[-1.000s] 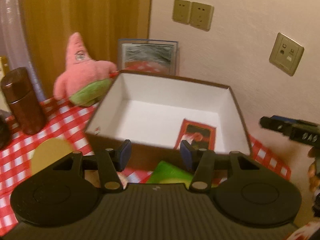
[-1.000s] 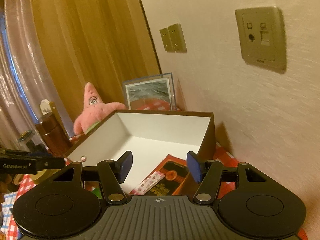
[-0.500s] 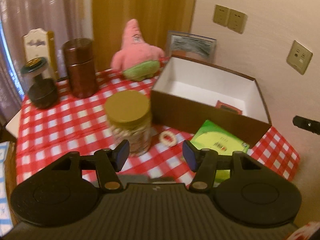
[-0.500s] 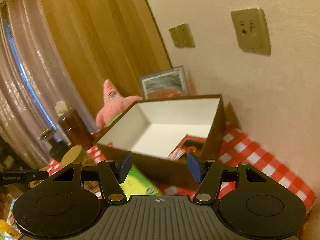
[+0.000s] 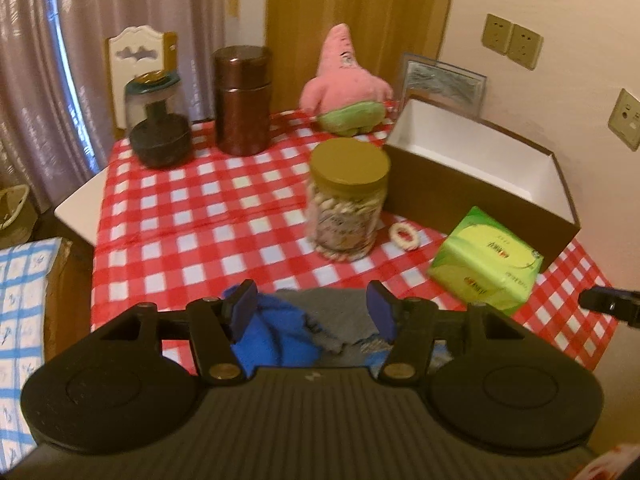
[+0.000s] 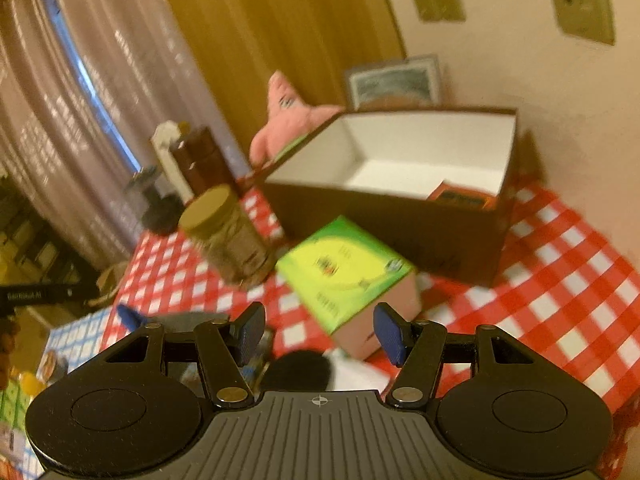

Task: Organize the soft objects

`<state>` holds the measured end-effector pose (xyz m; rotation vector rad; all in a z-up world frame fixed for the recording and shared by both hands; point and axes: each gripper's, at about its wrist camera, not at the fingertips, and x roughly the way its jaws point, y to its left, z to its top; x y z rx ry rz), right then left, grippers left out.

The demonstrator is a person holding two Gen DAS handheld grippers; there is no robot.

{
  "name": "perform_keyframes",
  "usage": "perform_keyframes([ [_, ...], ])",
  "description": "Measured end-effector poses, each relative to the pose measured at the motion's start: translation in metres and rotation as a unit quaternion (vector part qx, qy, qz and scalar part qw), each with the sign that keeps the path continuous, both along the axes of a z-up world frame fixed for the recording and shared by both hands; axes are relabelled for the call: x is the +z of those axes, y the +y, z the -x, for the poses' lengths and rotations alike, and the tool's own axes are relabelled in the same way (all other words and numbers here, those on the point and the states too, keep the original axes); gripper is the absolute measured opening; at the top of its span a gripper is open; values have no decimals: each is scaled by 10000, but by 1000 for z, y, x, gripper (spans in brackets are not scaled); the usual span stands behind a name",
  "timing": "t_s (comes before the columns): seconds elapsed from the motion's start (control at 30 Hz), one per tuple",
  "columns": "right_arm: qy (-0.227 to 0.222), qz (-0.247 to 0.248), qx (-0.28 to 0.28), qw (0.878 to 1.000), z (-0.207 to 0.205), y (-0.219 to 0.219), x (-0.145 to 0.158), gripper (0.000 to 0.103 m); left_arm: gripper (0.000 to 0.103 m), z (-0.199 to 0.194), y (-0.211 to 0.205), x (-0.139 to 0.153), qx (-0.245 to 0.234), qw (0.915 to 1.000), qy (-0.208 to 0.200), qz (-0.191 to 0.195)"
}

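left claw (image 5: pixel 312 314) tilts down, part-open and empty, over what looks like blue-grey cloth (image 5: pixel 280 336).

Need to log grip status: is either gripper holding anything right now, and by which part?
Nothing is held. The left gripper stands open above blue and grey cloth; the right gripper is open and empty.

A lived-in home room is suggested: a table (image 5: pixel 76 208) is covered by a red-checked cloth (image 5: pixel 192 216), curtains (image 5: pixel 120 4) are drawn, a framed picture (image 5: pixel 444 84) is leaned against the wall, with what may be a wicker basket (image 5: pixel 12 208) glimpsed nearby.
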<state>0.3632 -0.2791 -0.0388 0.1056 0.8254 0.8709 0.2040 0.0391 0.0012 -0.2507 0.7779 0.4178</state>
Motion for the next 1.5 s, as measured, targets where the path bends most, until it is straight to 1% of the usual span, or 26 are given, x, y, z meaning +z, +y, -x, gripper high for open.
perform_keyframes([
  [0.23,234,361,404,9983,13,26,-29,60,59,24,12,-12,225,9997,112,62],
  [0.4,355,517,478,9969,20,39,-44,61,62,33,15,-21,232,9995,217,33],
  [0.43,417,534,471,9966,19,42,-46,62,62,34,15,-23,215,9995,229,48],
  [0.5,509,551,459,9961,19,45,-50,74,62,37,17,-29,186,9994,271,118],
  [0.6,530,653,480,9953,20,52,-55,77,62,39,18,-37,157,9991,341,190],
  [0.9,304,1009,488,9932,24,74,-71,77,62,36,27,-54,67,9986,442,290],
  [1.23,273,1395,269,9895,12,102,-99,77,62,22,33,-68,-123,9978,569,328],
  [1.5,160,1524,279,9878,13,112,-110,77,62,11,33,-76,-337,9966,639,387],
])
